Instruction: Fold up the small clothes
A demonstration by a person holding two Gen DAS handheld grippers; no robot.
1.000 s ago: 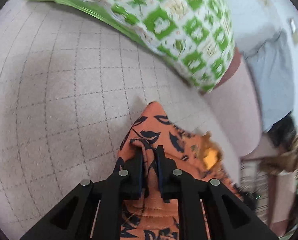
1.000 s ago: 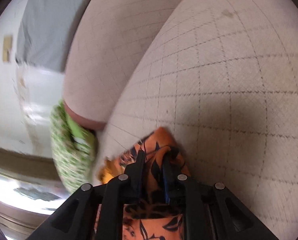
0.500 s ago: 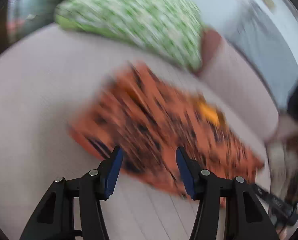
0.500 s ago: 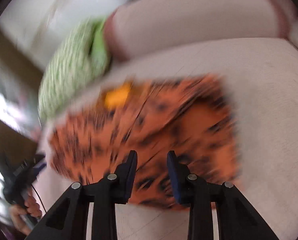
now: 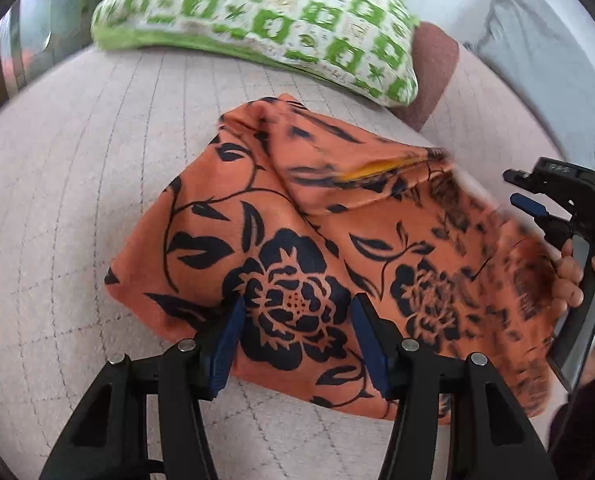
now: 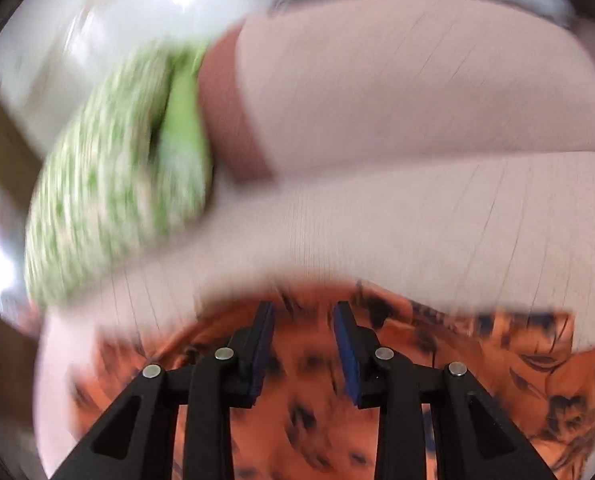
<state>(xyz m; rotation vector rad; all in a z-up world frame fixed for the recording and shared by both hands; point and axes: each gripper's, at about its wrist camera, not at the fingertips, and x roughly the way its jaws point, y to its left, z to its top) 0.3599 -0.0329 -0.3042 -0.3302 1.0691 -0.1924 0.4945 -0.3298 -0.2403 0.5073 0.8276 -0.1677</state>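
Orange floral-print cloth garment [image 5: 297,248] lying folded on quilted beige sofa seat [image 5: 77,184], long axis left-to-right, directly ahead of left gripper [image 5: 297,332]. Jaws parted, empty. Right gripper [image 6: 303,344] narrower, empty, above cloth's right end.

An orange garment [image 5: 297,248] printed with dark navy flowers and leaves lies folded on the pale quilted cushion, just near of a green-and-white pillow. A flap is turned over its far part, showing a yellow strip, perhaps a lining. Its right side is blurred.
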